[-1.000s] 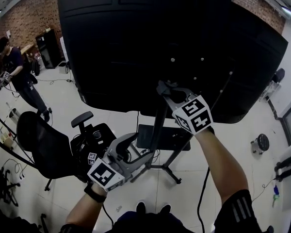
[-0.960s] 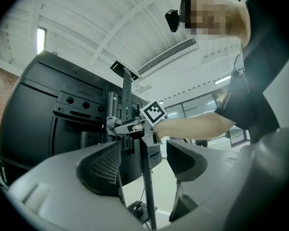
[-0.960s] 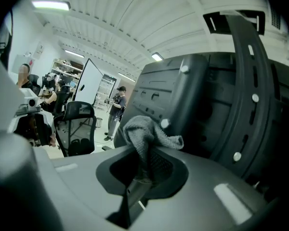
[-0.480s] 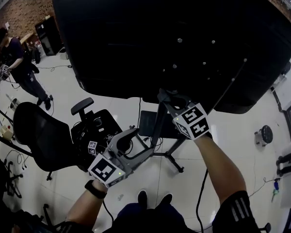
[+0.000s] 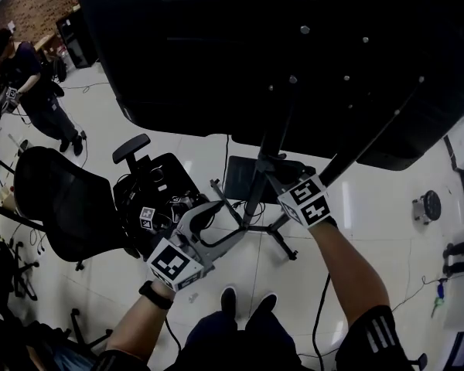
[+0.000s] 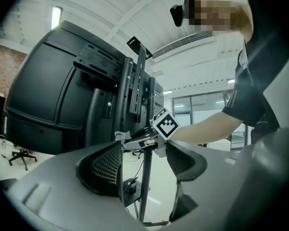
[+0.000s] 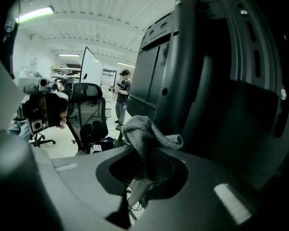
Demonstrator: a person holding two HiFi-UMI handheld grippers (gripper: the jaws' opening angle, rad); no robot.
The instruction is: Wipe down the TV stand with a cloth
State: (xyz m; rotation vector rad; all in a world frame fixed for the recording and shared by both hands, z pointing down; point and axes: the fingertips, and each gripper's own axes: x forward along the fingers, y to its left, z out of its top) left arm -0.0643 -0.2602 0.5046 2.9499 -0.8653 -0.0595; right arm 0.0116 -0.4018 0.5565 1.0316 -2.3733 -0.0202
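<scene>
At the TV stand (image 5: 257,195), right gripper (image 7: 148,163) fingers clamped on grey cloth (image 7: 145,134), left gripper (image 6: 144,159) fingers apart

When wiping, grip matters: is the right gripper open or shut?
Shut on the cloth: the right gripper has its jaws pinching it, the free end bunched above them.

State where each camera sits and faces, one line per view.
Head view: on the head, steeply down at TV stand, both forearms, left tongs, right tongs.
Left gripper view: on the open left tongs, facing up the stand.
Right gripper view: on the right tongs, shut on the cloth, facing the stand.
Shared: head and left views show the right tongs.
</scene>
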